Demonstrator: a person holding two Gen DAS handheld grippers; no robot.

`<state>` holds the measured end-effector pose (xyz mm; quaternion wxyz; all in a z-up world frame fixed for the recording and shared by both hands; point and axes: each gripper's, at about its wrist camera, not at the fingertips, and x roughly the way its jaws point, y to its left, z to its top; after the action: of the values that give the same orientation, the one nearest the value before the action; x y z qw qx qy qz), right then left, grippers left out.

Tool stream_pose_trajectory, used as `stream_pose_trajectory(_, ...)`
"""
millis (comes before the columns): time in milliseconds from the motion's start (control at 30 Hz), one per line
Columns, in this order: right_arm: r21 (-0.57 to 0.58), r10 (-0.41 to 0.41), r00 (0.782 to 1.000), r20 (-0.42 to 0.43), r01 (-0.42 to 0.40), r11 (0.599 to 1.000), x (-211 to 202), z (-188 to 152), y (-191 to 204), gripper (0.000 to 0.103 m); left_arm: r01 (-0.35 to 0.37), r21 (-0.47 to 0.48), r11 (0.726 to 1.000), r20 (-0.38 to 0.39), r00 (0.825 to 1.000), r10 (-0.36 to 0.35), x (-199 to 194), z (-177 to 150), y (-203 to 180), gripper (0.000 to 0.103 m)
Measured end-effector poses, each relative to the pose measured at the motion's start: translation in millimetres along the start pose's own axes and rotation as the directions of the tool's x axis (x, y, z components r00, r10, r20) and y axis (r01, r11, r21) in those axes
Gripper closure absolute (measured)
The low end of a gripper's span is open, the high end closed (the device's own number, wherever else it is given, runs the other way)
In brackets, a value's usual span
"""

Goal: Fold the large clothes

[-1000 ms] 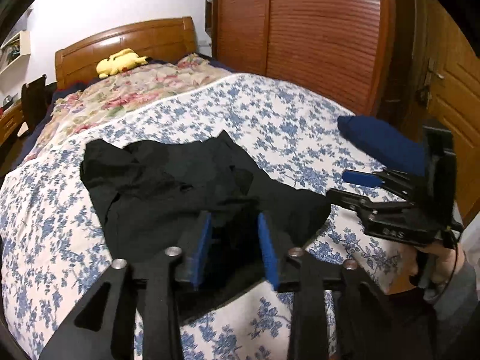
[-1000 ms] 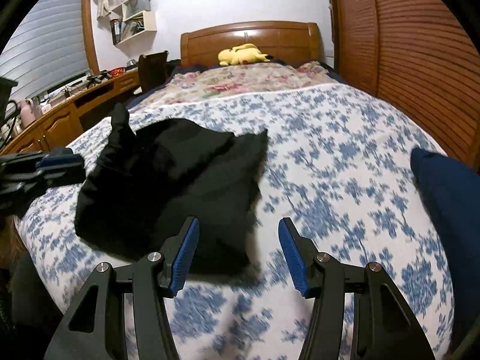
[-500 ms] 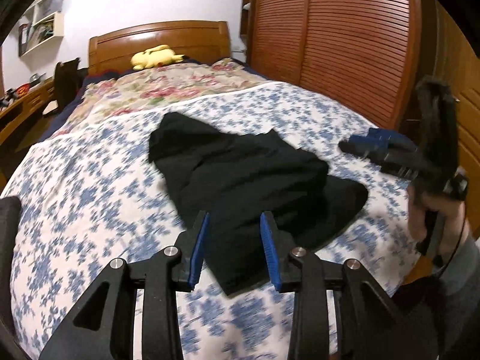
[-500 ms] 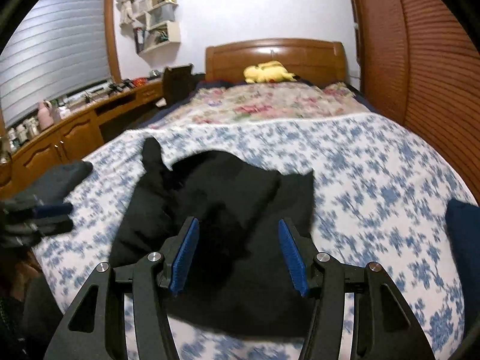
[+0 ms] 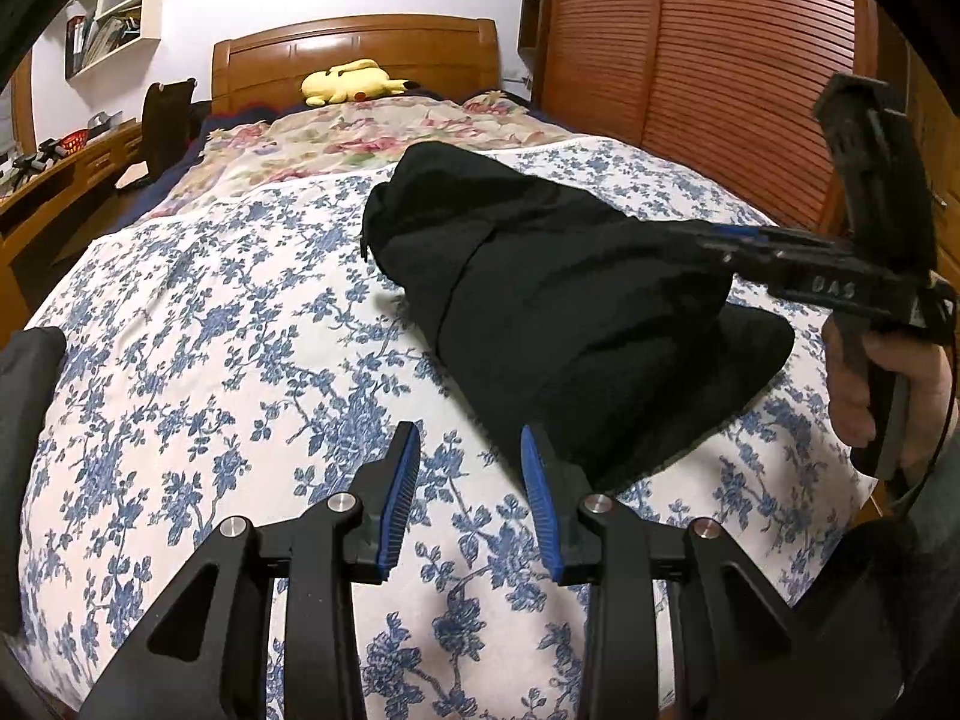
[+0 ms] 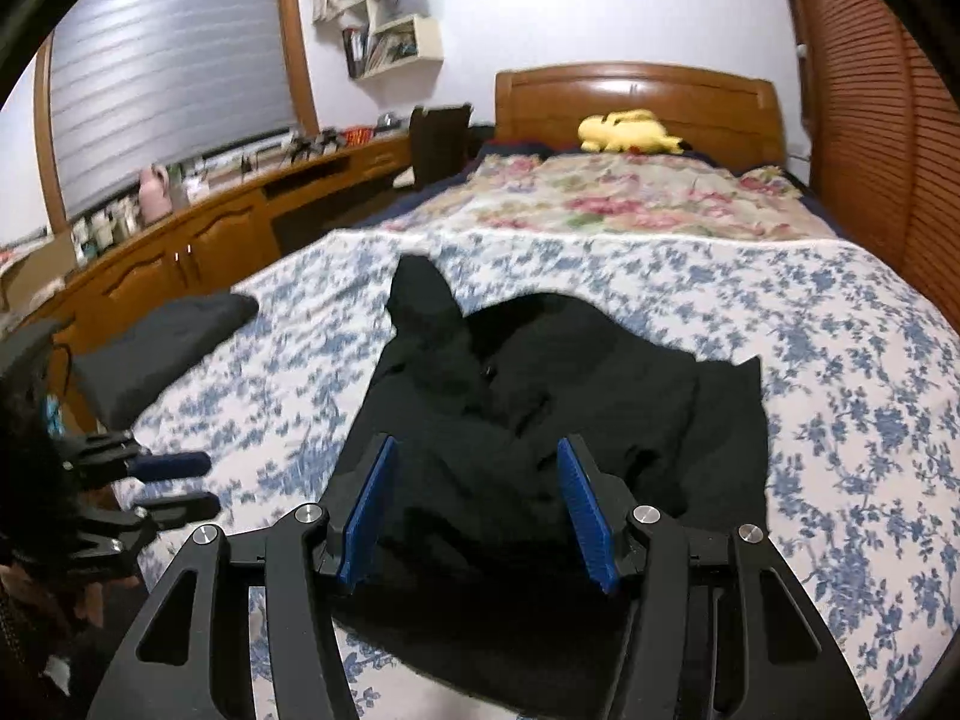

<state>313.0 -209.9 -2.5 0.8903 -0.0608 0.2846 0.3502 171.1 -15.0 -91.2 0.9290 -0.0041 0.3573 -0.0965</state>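
Note:
A black garment [image 5: 570, 312] lies crumpled on the blue-flowered bedspread [image 5: 198, 360]. It also shows in the right wrist view [image 6: 540, 408]. My left gripper [image 5: 471, 492] is open and empty, over bare bedspread just left of the garment's near corner. My right gripper [image 6: 477, 510] is open and empty, its fingers above the garment's near part. The right gripper shows in the left wrist view [image 5: 732, 240], held over the garment's right side. The left gripper shows at the left edge of the right wrist view [image 6: 174, 483].
A dark grey folded cloth [image 6: 162, 348] lies at the bed's left edge. A yellow plush toy [image 5: 351, 81] rests by the wooden headboard [image 5: 360, 51]. A floral blanket [image 6: 630, 204] covers the bed's far end. A wooden wardrobe [image 5: 720, 60] stands right, a desk [image 6: 198, 240] left.
Both grippers have swung leftwards. The left one has come off the garment and is now over bare bedspread. The right one has moved from beside the garment to over it.

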Motion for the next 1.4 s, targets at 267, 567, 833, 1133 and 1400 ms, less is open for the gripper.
stream_pose_trajectory(267, -0.002, 0.002, 0.998, -0.057, -0.002, 1.000, 10.9, 1.5, -10.3, 0.084, -0.001, -0.009, 1.000, -0.008, 1.000, 0.001, 0.7, -6.1, 1.9, 0.067)
stream_pose_trajectory(567, 0.030, 0.032, 0.993, 0.110, -0.036, 0.999, -25.8, 2.8, -5.9, 0.097, 0.003, -0.009, 1.000, -0.009, 1.000, -0.003, 4.1, -4.8, -3.6, 0.067)
stream_pose_trajectory(833, 0.105, -0.078, 0.980, 0.184, 0.059, 0.993, -66.3, -8.8, -35.8, 0.097, 0.020, 0.015, 1.000, 0.000, 1.000, -0.020, 3.0, -1.1, -15.4, 0.067)
stream_pose_trajectory(1133, 0.211, -0.247, 0.969, -0.025, 0.247, 0.946, -67.4, -50.6, -84.6, 0.097, 0.045, 0.011, 0.999, 0.011, 0.999, -0.045, 0.5, -0.8, -22.1, 0.067)
stream_pose_trajectory(1400, 0.136, -0.312, 0.945, -0.101, 0.323, 0.936, -47.4, -53.3, -79.8, 0.097, 0.058, 0.012, 0.998, 0.024, 0.998, -0.059, -1.8, -0.8, -30.1, 0.067)
